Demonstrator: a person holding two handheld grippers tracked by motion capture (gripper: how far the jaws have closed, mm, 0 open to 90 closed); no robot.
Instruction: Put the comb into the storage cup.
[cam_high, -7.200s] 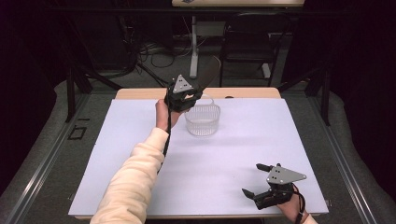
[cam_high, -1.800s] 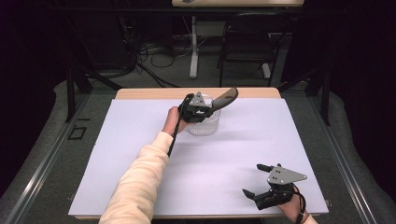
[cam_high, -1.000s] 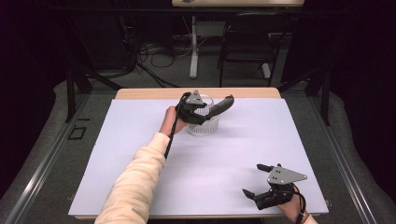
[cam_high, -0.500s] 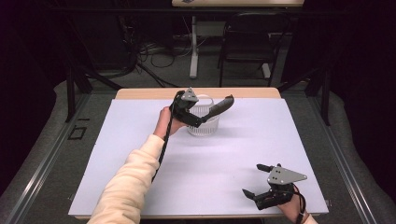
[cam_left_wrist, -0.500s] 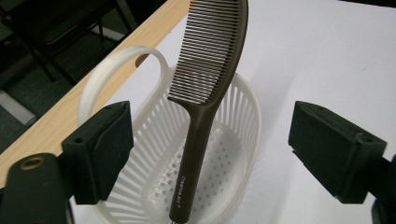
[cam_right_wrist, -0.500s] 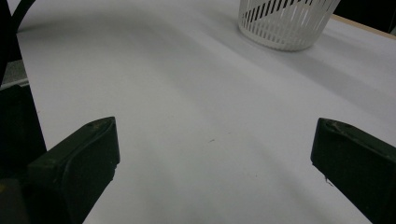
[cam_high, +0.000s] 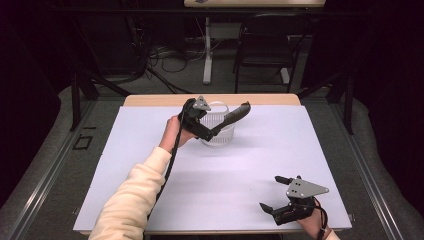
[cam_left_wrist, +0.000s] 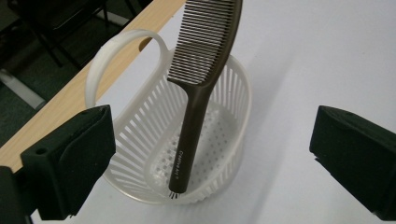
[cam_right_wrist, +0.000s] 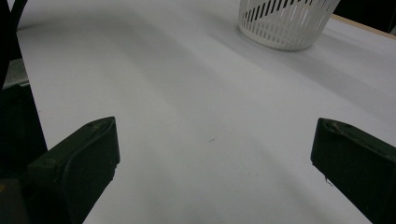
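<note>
Now the left claw has just been opening and stands spread, nothing between its jaws: the comb, carried over a moment ago, leans handle-down inside the white basket. Placement looks done. Right claw rests spread on the surface.

In the left gripper view the top edge cuts off the comb. The print on its handle is too small to read. In the right gripper view the basket has its upper part cut off.
</note>
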